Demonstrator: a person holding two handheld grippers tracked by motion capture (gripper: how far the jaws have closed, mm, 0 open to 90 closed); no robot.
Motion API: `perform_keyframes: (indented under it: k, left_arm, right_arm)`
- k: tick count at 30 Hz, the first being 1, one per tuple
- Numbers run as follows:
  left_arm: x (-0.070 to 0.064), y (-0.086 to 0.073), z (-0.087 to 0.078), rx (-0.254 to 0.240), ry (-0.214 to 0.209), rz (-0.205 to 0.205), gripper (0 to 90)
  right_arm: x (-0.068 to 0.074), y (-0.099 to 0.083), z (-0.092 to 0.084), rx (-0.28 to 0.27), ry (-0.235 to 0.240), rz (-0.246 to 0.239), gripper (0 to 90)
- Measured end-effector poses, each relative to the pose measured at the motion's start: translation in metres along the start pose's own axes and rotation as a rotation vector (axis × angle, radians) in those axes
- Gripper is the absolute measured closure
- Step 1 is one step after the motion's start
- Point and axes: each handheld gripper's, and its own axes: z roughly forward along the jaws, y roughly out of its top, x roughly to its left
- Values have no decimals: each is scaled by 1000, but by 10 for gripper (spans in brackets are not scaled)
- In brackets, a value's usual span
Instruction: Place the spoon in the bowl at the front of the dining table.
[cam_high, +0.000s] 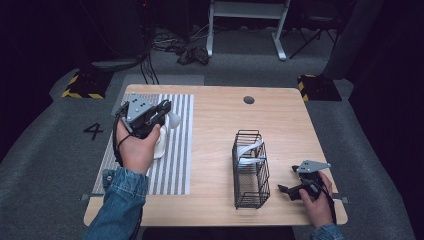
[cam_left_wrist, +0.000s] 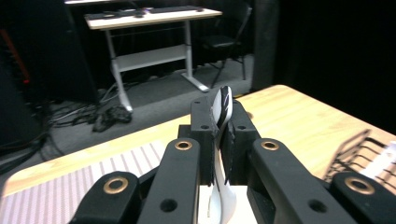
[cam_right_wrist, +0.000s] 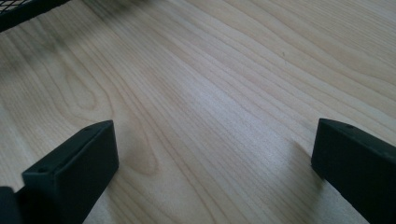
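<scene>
Plate sits edge-on between the left gripper's jaws, clamped tight, pads pressing both faces. White plate with a dark band at the rim, held upright; rim pokes out past the jaw tips, the lower part shows white below the pads. In the high view the left gripper is above the striped mat near the tabletop's far left corner, and the plate shows as a white shape at the jaw tips. Another white piece shows just below the hand; can't tell whether it's the same plate or a second one lying on the mat.

Wire rack stands right of the tabletop's middle, toward the near edge, well apart from the held plate. Something pale is slotted in its far end, tilted.

Right gripper is low at the near right corner, just beside the rack's near end. Its jaws stand wide apart with bare wood between them, nothing held. A rack corner shows at the top left of the right gripper view.
</scene>
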Motion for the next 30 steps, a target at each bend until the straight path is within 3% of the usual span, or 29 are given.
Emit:
perform_keyframes:
  k: [4, 5, 7, 8, 15, 21, 30]
  left_arm:
    - [10, -5, -1, 9, 39, -9, 845]
    - [17, -9, -1, 10, 70, -21, 845]
    - [20, -11, -2, 9, 84, -29, 845]
    - [27, -14, -4, 10, 110, -40, 845]
    - [43, -22, -2, 38, 190, -17, 845]
    - [53, -30, -2, 44, 222, -33, 845]
    - [75, -58, -2, 71, 256, -75, 845]
  right_arm:
    - [0, 0, 0, 0, 0, 0, 7]
    - [0, 0, 0, 0, 0, 0, 7]
    - [0, 0, 0, 0, 0, 0, 7]
    - [0, 0, 0, 0, 0, 0, 7]
    - [0, 0, 0, 0, 0, 0, 7]
    - [0, 0, 0, 0, 0, 0, 7]
    - [0, 0, 0, 0, 0, 0, 7]
